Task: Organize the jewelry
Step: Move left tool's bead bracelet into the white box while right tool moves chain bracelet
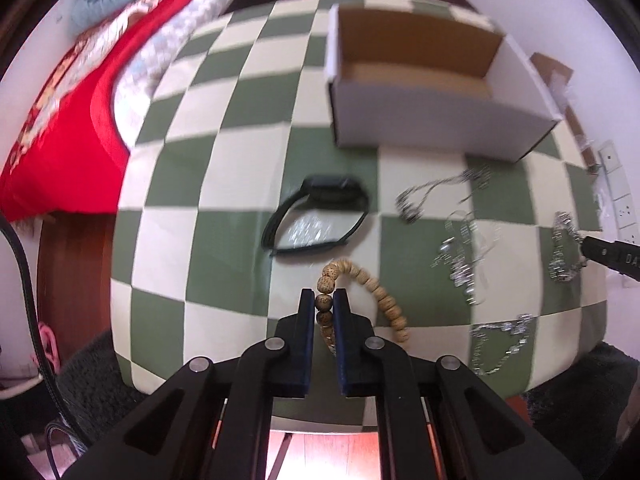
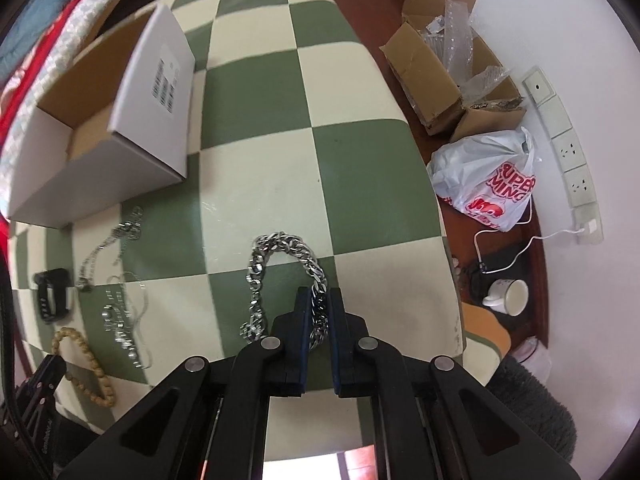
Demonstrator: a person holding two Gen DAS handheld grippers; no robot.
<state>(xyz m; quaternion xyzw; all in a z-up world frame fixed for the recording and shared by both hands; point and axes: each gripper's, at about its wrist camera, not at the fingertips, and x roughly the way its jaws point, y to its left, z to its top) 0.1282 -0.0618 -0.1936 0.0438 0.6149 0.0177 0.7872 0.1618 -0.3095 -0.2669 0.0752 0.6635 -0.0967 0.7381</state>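
We count one white cardboard box (image 1: 436, 120), one black smartwatch (image 1: 320, 212), one wooden bead bracelet (image 1: 380, 300) and one heavy silver curb chain (image 2: 280, 276); among the thinner silver chains (image 1: 460, 248) we cannot settle a number, since they lie tangled and blurred

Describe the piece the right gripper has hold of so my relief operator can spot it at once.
On the green-and-cream checkered table, nearer than the open white box, lies a heavy silver curb chain, looped, one end pinched in the right gripper. Its links are far thicker than the thin chains leftward.
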